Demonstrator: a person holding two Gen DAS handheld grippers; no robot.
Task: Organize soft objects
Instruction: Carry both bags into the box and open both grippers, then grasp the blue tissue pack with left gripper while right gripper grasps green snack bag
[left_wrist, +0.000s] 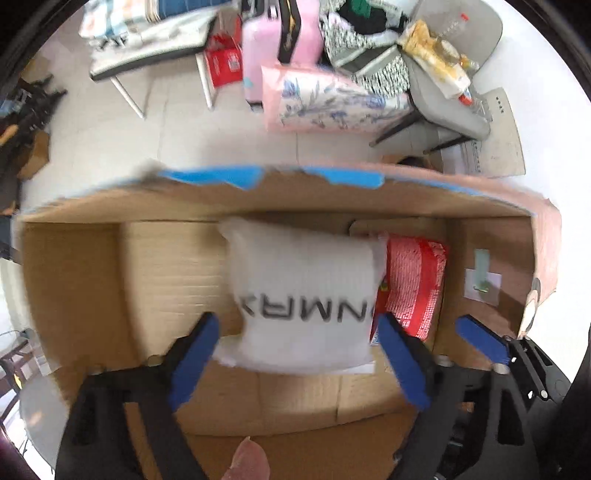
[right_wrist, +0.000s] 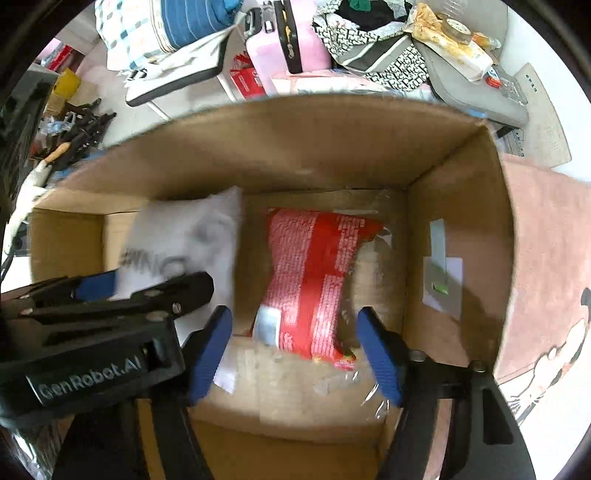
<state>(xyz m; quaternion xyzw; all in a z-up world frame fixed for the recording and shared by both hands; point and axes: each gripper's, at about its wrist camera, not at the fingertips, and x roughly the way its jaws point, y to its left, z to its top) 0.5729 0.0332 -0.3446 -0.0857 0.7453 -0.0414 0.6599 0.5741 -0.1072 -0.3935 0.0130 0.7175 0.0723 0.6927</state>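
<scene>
A white soft pillow-like pack (left_wrist: 299, 291) with black lettering lies in an open cardboard box (left_wrist: 74, 266). My left gripper (left_wrist: 295, 354) is open, its blue fingers on either side of the pack's near end. A red soft packet (left_wrist: 413, 284) lies to its right in the box. In the right wrist view the red packet (right_wrist: 314, 280) lies on the box (right_wrist: 280, 147) floor between the open blue fingers of my right gripper (right_wrist: 295, 350). The white pack (right_wrist: 184, 240) is at left, behind the left gripper's fingers (right_wrist: 96, 284).
Behind the box stand a pink suitcase (left_wrist: 273, 44), a pink floral pillow (left_wrist: 325, 99), a grey chair (left_wrist: 454, 96) piled with clothes and bags, and a table with folded bedding (left_wrist: 147, 33). Black tools (right_wrist: 77, 125) lie on the floor at left. A pink rug (right_wrist: 546, 258) lies right of the box.
</scene>
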